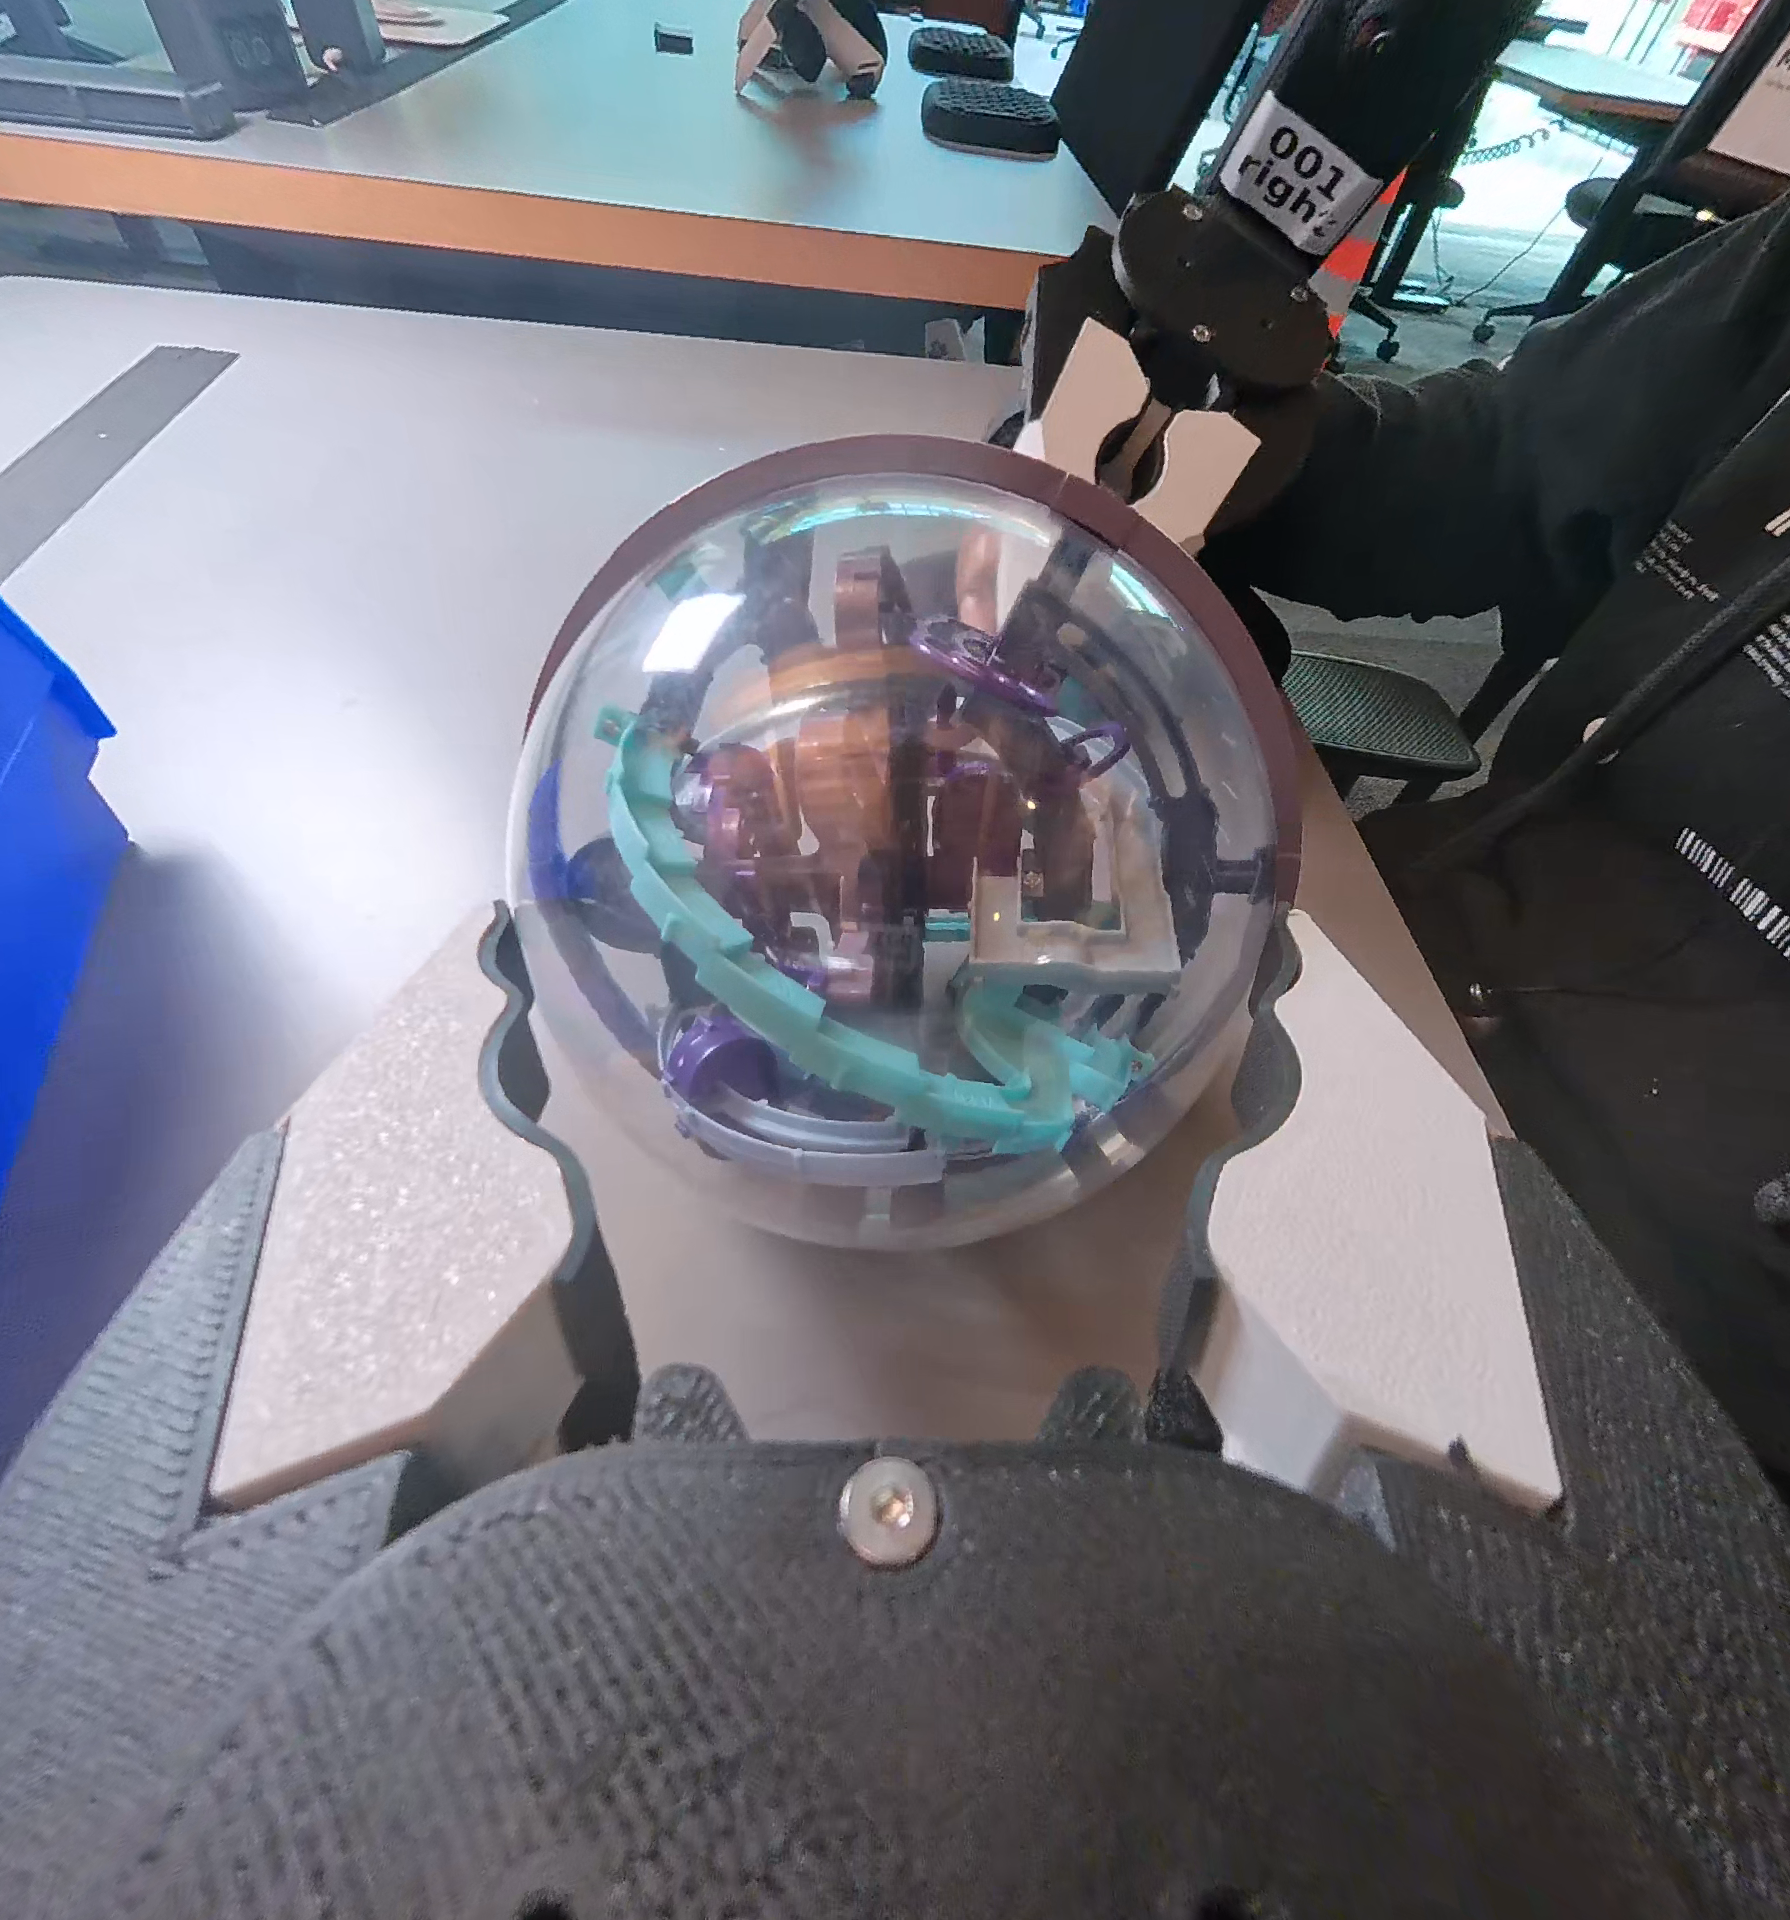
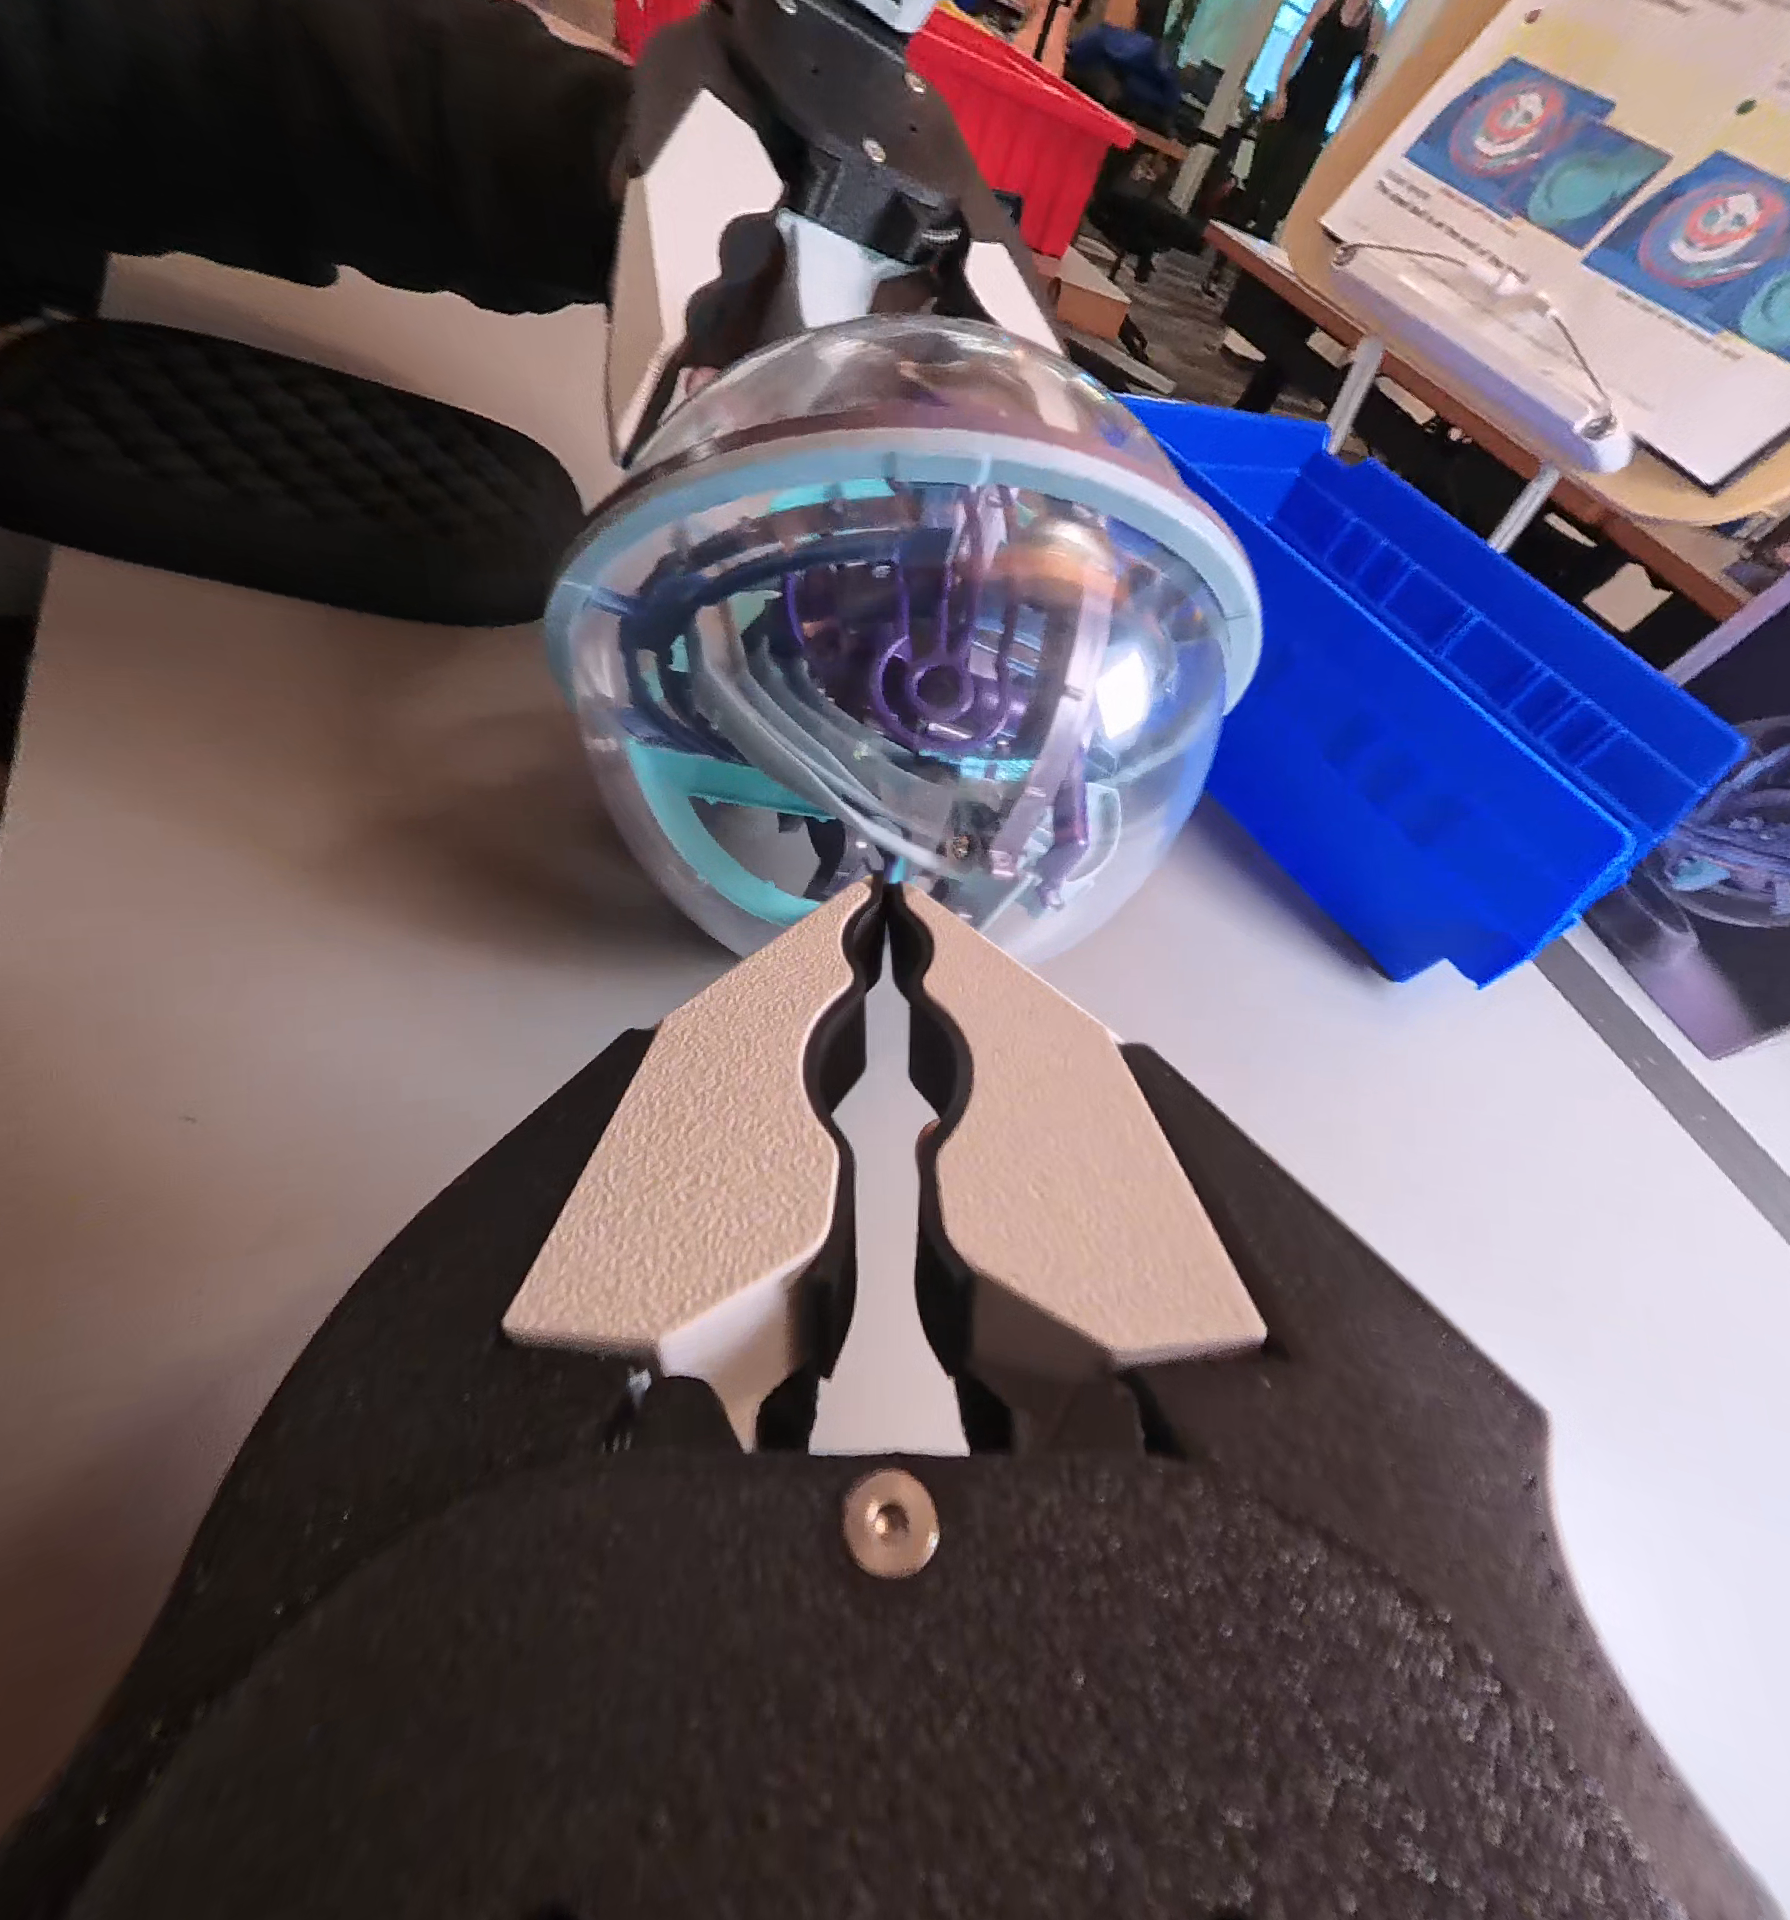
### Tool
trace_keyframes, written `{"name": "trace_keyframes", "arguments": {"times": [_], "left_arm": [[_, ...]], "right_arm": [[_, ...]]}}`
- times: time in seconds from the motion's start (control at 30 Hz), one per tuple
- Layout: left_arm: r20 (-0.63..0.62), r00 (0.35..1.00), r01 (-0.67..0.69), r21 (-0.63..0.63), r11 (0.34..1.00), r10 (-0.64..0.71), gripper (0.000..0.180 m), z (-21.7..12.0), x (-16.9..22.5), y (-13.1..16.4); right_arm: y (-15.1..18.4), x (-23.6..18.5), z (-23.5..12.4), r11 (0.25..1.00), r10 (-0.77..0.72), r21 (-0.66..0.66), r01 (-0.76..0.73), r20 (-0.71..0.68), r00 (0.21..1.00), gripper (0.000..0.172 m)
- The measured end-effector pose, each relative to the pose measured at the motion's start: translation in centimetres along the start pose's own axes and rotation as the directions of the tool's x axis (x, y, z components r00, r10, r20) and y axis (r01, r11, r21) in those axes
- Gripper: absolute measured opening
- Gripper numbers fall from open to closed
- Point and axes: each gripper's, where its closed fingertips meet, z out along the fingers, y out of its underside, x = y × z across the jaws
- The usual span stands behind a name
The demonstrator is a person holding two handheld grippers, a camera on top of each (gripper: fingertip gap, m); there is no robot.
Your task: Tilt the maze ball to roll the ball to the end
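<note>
left claw [image 1: 896, 935] clamps the maze ball [image 1: 901, 852]; right claw [image 2: 886, 914] closed.

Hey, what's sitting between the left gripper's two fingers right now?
The clear maze ball fills the space between the left gripper's wide-spread fingers, as the left wrist view shows.

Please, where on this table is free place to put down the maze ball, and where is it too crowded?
Bare tabletop lies on the side of the maze ball away from the blue bin, toward the black mesh chair. It is crowded between ball and bin, and where the right gripper, fingers closed, nearly meets the sphere.
</note>
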Motion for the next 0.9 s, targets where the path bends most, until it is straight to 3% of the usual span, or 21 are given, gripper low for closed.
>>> {"name": "trace_keyframes", "arguments": {"times": [0.17,0.3,0.37,0.47,0.6,0.77,0.9], "left_arm": [[-0.001,1.000,0.003,0.006,1.000,-0.003,0.135,0.0,0.0,0.0],[-0.012,1.000,-0.003,0.007,1.000,0.003,0.135,-0.2,0.0,0.1],[-0.024,1.000,-0.003,0.010,1.000,0.003,0.134,-0.2,-0.1,0.1],[-0.050,0.999,-0.012,0.021,1.000,0.013,0.134,-0.2,-0.1,0.1],[-0.091,0.995,-0.034,0.042,0.999,0.038,0.134,0.0,-0.1,-0.1],[-0.147,0.986,-0.067,0.067,0.995,0.076,0.133,0.3,-0.1,-0.4],[-0.182,0.979,-0.080,0.068,0.994,0.091,0.132,0.4,-0.1,-0.5]], "right_arm": [[0.1,-0.2,-0.1,1.000,0.004,0.008,-0.004,0.040,0.999,0.000],[0.8,2.1,-1.1,0.997,0.061,0.047,-0.061,-0.001,0.998,0.000],[2.1,3.0,-1.8,0.996,0.028,0.077,-0.032,0.056,0.998,0.014],[2.5,3.2,-2.6,0.982,0.113,0.120,-0.148,0.257,0.960,0.054],[3.3,3.9,-1.2,0.990,0.109,0.046,-0.134,0.354,0.929,0.087],[1.3,3.1,1.1,0.982,0.116,0.080,-0.172,0.465,0.878,0.106],[-0.5,2.8,1.9,0.988,0.052,0.101,-0.116,0.493,0.869,0.114]]}}
